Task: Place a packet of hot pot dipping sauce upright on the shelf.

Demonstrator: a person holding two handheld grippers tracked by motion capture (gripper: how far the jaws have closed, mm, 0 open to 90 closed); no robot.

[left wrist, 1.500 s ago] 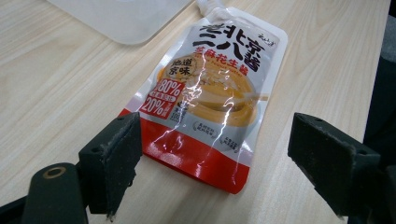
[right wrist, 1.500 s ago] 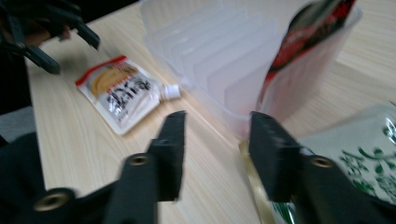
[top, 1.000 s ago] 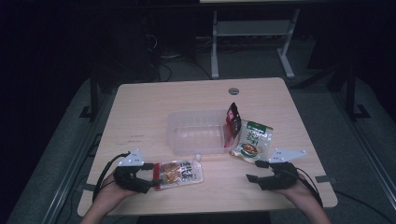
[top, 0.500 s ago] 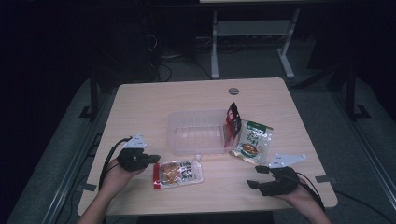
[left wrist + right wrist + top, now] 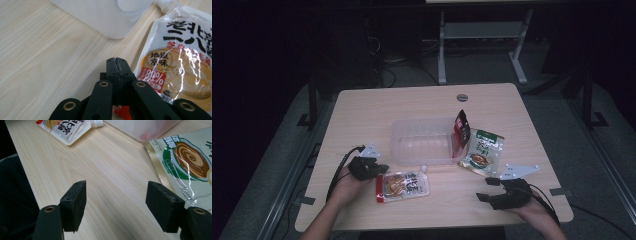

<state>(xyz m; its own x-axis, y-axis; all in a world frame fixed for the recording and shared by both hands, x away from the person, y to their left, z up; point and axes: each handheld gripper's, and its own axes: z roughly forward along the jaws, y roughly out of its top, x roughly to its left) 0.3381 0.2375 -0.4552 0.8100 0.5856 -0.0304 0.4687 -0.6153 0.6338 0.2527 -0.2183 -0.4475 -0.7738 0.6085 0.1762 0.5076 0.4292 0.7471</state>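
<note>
High view holdings, by size: wooden table [image 5: 362, 110]; clear plastic bin [image 5: 419, 142] at its centre, a red packet [image 5: 460, 126] leaning at the bin's right end; green soup pouch [image 5: 483, 151] flat just right of the bin; spouted sauce pouch [image 5: 403, 184] flat in front of the bin. Left gripper [image 5: 379, 169] sits at the sauce pouch's left edge, its jaws having just closed, pressed together with nothing visibly between them, the pouch just beside. Right gripper [image 5: 486, 189] rests near the front right edge, jaws spread over bare wood, grasping nothing.
</note>
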